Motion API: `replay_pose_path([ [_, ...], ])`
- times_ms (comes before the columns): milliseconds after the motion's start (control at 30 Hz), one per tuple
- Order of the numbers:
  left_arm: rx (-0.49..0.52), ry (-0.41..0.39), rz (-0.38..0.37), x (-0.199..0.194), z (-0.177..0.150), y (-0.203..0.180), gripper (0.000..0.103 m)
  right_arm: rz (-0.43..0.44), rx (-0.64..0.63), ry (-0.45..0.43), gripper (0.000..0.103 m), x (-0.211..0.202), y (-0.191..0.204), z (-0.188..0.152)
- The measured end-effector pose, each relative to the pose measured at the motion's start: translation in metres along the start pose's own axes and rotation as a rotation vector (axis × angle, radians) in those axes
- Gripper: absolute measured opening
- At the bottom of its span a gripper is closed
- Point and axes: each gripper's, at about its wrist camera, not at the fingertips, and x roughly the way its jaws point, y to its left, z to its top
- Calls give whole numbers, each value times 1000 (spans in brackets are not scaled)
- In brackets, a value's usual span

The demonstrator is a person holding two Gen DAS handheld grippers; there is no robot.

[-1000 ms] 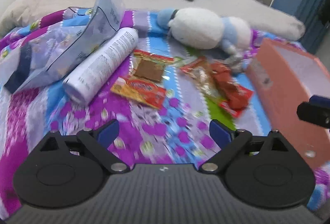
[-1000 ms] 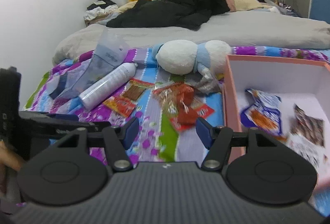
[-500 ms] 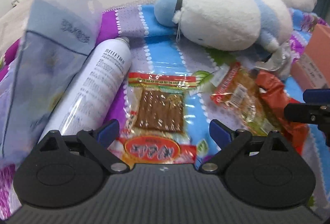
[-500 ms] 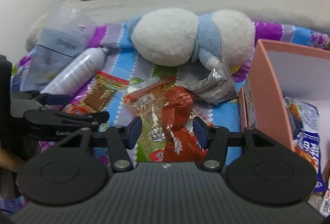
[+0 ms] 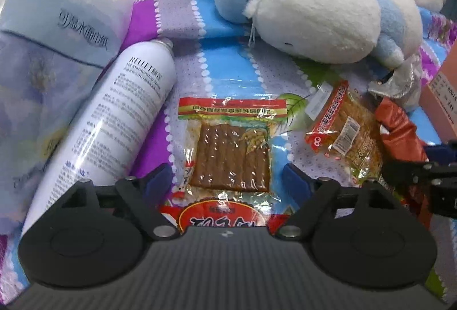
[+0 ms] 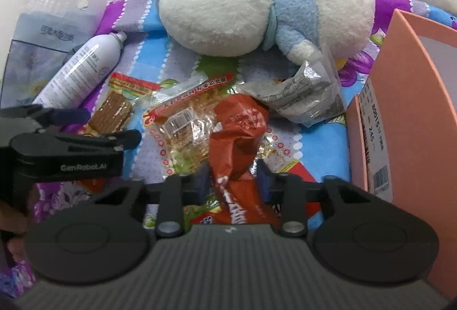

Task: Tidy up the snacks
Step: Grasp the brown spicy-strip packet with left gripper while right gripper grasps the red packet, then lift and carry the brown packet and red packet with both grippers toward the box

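Bed (image 5: 234, 58): its patterned cover carries everything; the snacks lie in a loose cluster at mid-cover, between the spray can on your left and the box at the right edge.

Plush toy (image 6: 257, 4): white and blue, lying across the cover behind the snacks, touching a crumpled silver wrapper (image 6: 308, 93). It is not part of the sort.

Pink box (image 6: 405, 115): open-topped, just beside the cluster on your right, probably the bin for the snacks; placed this near, each transfer is short.

Spray can (image 5: 114, 121): white, lying on its side against a pale plastic bag (image 5: 51, 47), just left of the brown packet.

Red snack bag (image 6: 237, 135): crumpled, partly overlying the clear orange packet (image 6: 185, 133). Your right gripper (image 6: 232, 181) has its blue fingers narrowed to either side of the bag's pinched middle. Whether they already grip cannot be told. A crumpled ridge gives the fingers something to bite on.

Brown snack packet (image 5: 231, 155): flat on the cover, its lower end overlying a red-labelled packet (image 5: 222, 218). Your left gripper (image 5: 228, 181) is spread wide, fingers straddling the packet and holding nothing. A flat packet offers little edge, so you will likely need to press down as you close.
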Motion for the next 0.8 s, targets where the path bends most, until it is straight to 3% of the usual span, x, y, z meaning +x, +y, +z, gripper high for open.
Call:
replay_pose_path([
  [133, -18, 0, -3, -7, -1, -2, 74, 15, 2, 4, 28, -7, -1, -1],
  [367, -95, 27, -35, -29, -10, 2, 63, 24, -3, -3, 27, -31, -6, -16],
  [567, -197, 49, -58, -62, -34, -3, 61, 26, -7, -3, 27, -57, -5, -39],
  [800, -211, 7, -81, -110, -78, -24, 61, 35, -21, -25, 27, -86, 7, -79],
])
